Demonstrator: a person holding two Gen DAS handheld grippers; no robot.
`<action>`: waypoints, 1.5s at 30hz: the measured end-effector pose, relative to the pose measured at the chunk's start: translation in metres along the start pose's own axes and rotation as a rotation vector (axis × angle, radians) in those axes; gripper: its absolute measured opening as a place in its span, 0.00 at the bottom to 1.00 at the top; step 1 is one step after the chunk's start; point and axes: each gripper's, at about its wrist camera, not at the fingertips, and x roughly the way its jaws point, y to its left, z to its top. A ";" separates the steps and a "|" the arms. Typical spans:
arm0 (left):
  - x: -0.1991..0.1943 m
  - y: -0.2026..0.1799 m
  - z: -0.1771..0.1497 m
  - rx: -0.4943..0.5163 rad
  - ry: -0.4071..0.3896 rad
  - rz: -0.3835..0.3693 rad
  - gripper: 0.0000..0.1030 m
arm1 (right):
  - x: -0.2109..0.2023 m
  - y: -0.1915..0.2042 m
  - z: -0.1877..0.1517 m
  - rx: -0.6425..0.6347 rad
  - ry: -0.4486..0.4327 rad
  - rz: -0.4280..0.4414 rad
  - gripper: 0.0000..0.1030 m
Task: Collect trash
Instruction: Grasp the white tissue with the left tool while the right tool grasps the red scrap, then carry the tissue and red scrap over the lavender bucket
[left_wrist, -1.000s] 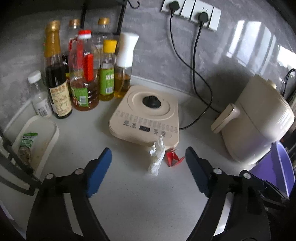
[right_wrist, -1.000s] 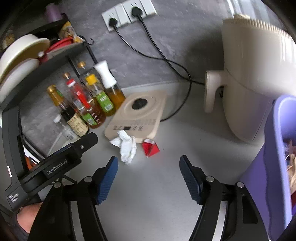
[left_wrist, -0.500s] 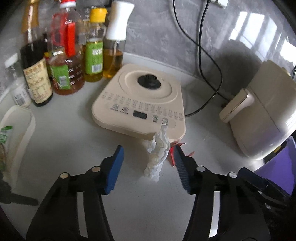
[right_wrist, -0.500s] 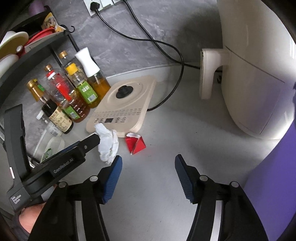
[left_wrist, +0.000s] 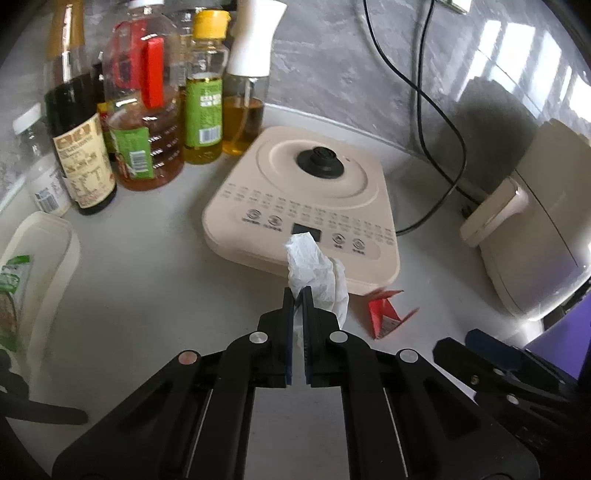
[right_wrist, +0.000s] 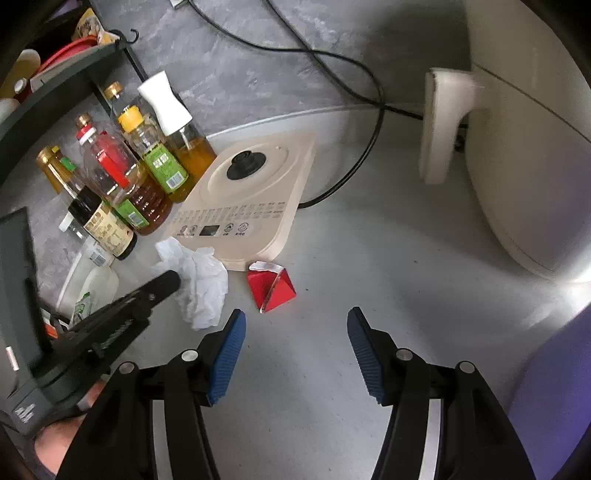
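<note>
Left wrist view, from the left edge: white tray (left_wrist: 44, 236) with a green packet, then a cluster of sauce and oil bottles (left_wrist: 147, 110) at the back, all clear of the action. Centre: left gripper (left_wrist: 297, 295) has its jaws pressed together on the lower part of a crumpled white tissue (left_wrist: 314, 269), which sticks up above the fingertips and hangs down their right side, right in front of the beige cooker base (left_wrist: 306, 206). Whether the tissue is off the counter (left_wrist: 147, 295) yet can't be told. Just right of it, a red wrapper (left_wrist: 384, 314) lies on the counter by the front corner of the base, untouched. Far right: beige air fryer (left_wrist: 535, 240) and a sliver of a purple bin (left_wrist: 554, 343). Right wrist view, same order: left gripper comes in from the left with its tip at the tissue (right_wrist: 203, 284); red wrapper (right_wrist: 271, 286) sits just beside the tissue, ahead of the right gripper (right_wrist: 293, 328) and a bit left of its midline. Right gripper jaws are spread with nothing between them, pads apart from the wrapper. Purple bin wall (right_wrist: 554, 387) fills the lower right corner. Step in hand, as I read it: first piece pinched, second being lined up. Next move likely calls for lifting the tissue straight up clear of the base and carrying it right to the bin, while the right gripper goes forward and slightly left to straddle the wrapper before closing. Wrapper is light and stiff-looking, could skid if one pad hits first.
</note>
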 end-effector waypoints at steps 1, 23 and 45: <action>-0.001 0.003 0.001 -0.003 -0.005 0.003 0.05 | 0.003 0.002 0.001 -0.001 0.004 0.006 0.54; -0.026 0.006 0.010 0.005 -0.062 0.038 0.04 | 0.020 0.007 0.012 -0.022 0.008 0.042 0.13; -0.131 -0.039 0.021 0.079 -0.228 0.011 0.05 | -0.136 0.013 0.007 -0.062 -0.244 0.078 0.13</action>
